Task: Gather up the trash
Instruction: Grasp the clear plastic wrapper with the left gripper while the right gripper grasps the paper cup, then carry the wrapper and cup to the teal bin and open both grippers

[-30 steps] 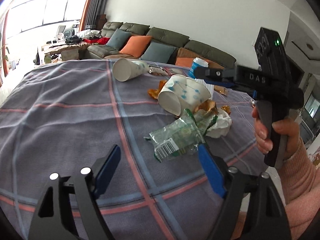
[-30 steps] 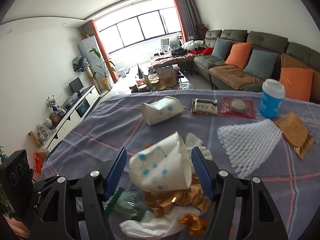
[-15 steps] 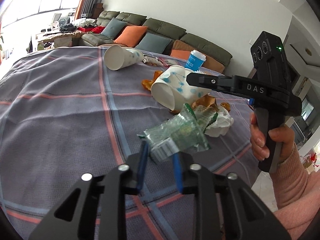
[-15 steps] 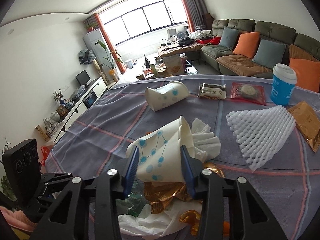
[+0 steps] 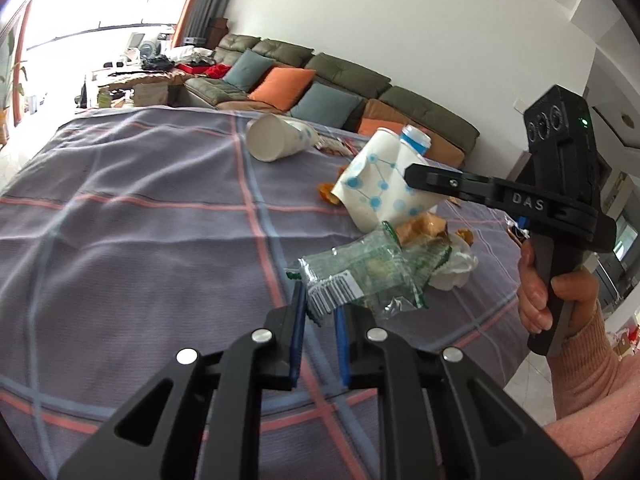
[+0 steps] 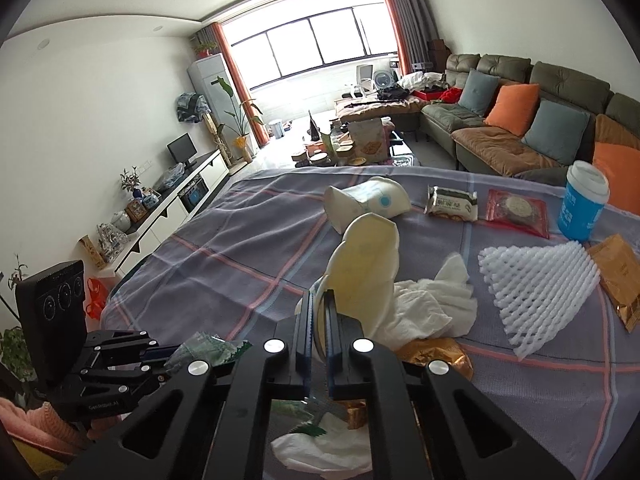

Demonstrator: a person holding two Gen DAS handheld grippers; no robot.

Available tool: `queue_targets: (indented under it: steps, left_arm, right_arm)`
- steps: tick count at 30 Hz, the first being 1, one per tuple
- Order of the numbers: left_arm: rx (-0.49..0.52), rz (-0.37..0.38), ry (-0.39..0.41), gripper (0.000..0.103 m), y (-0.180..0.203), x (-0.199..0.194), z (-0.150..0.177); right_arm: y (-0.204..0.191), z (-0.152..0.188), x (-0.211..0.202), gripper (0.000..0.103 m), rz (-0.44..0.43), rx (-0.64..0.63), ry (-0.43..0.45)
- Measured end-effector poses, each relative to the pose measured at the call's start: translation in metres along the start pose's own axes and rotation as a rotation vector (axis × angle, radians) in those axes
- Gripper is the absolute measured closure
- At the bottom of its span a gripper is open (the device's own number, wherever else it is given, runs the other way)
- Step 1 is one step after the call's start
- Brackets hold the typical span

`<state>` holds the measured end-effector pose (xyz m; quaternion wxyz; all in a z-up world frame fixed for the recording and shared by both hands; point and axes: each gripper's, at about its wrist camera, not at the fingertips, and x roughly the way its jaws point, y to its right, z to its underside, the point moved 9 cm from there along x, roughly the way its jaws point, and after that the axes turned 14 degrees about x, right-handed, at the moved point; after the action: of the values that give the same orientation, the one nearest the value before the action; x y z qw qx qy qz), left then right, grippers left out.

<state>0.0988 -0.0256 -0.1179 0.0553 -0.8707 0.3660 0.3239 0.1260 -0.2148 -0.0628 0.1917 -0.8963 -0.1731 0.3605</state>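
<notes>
A clear green-printed wrapper lies on the checked tablecloth. Its barcode end sits between the blue pads of my left gripper, whose jaws are closing and press on it. My right gripper is shut on a white paper cup with blue dots, squashed flat at the gripped end. The cup is tilted up over a heap of gold wrappers and white tissue. The wrapper also shows at the lower left of the right wrist view.
A second dotted paper cup lies on its side farther back. Two snack packets, a lidded blue cup, a white foam net and a brown packet lie to the right. A sofa stands beyond the table.
Both grippers went from wide open to closed. The left one closed on the wrapper's end. The right one crushed the paper cup flat and tipped it upward.
</notes>
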Motion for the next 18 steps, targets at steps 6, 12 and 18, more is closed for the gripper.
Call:
queue_targets:
  steps: [6, 12, 18]
  left_arm:
    - [-0.018, -0.049, 0.030, 0.088, -0.017, -0.021, -0.003]
    - [-0.046, -0.095, 0.056, 0.088, -0.033, -0.043, -0.002]
    - [-0.085, -0.157, 0.078, 0.088, -0.057, -0.073, 0.005]
  right_arm:
    - [-0.023, -0.006, -0.002, 0.098, -0.028, -0.034, 0.020]
    - [-0.053, -0.003, 0.009, 0.098, -0.080, -0.061, 0.002]
    - [-0.088, 0.006, 0.027, 0.098, -0.135, -0.106, -0.034]
